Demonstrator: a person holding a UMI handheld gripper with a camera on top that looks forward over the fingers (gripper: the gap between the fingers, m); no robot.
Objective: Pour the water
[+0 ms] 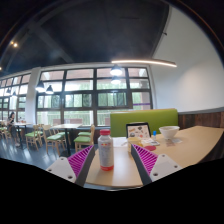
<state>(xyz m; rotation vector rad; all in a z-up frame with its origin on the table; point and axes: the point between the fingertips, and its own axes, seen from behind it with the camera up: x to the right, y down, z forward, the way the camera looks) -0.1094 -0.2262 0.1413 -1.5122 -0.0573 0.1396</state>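
- Nearest the camera, at the bottom of the frame, the gripper [112, 163] is seen with its two magenta pads [64, 162] spread wide; the jaws are apart and nothing is held between them.
- Between the jaws, slightly left of the frame's centre, a clear bottle [105, 149] with a red-pink cap and a red label is seen standing upright on the light wooden surface [122, 172]. A gap is left at either side of it, so it is judged not yet gripped.
- Beyond the right jaw, in the middle right of the frame, a pale bowl [169, 130] is seen resting on the same surface, and just left of it a small dark-framed stand or tablet [138, 130] is propped upright.
- Behind these, a green bench back [140, 119] is seen, with large windows [95, 92] across the middle of the frame and chairs and tables at the middle left.
- The step in hand is judged to be the approach to the bottle; no water has been poured.
- The next move is judged to call for the jaws to be brought further forward around the bottle's body and closed on it, after which it would be carried toward a receiving vessel, likely the bowl. Whether the cap is loose cannot be told.
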